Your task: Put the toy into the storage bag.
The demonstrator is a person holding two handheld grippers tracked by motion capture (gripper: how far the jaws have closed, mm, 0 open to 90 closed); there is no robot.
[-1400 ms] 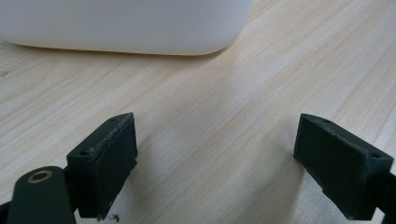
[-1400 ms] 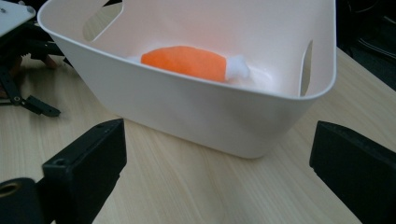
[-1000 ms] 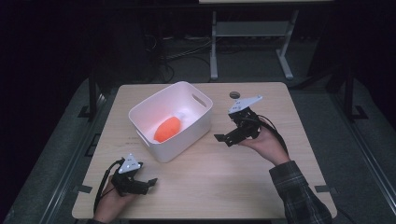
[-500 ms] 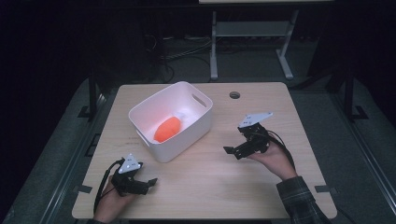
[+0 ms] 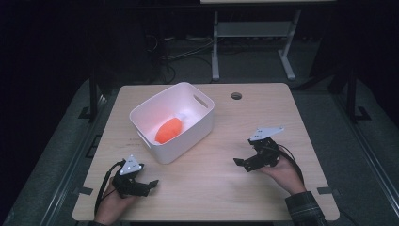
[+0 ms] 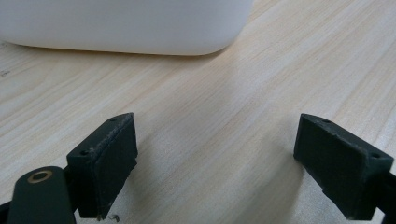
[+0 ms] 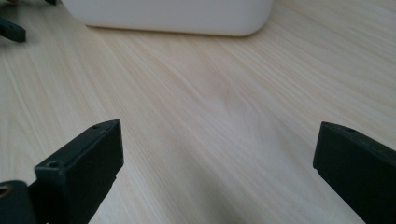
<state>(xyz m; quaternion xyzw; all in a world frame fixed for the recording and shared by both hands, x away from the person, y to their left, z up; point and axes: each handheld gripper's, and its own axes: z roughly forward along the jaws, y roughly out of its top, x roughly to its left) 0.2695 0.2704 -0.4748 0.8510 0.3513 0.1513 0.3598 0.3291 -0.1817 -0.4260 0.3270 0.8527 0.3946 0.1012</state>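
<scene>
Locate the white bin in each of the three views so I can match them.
High view: white bin left of centre on the table, an orange object inside.
Left gripper view: its lower wall runs along the top edge.
Right gripper view: its lower wall along the top edge.
Shared landmark: the light wood tabletop.

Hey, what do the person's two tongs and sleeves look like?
Both the left tongs and the right tongs are black, with blocky flat jaws, a grey three-cornered plate on top and a black trailing cable. A dark plaid sleeve covers the right forearm.
</scene>
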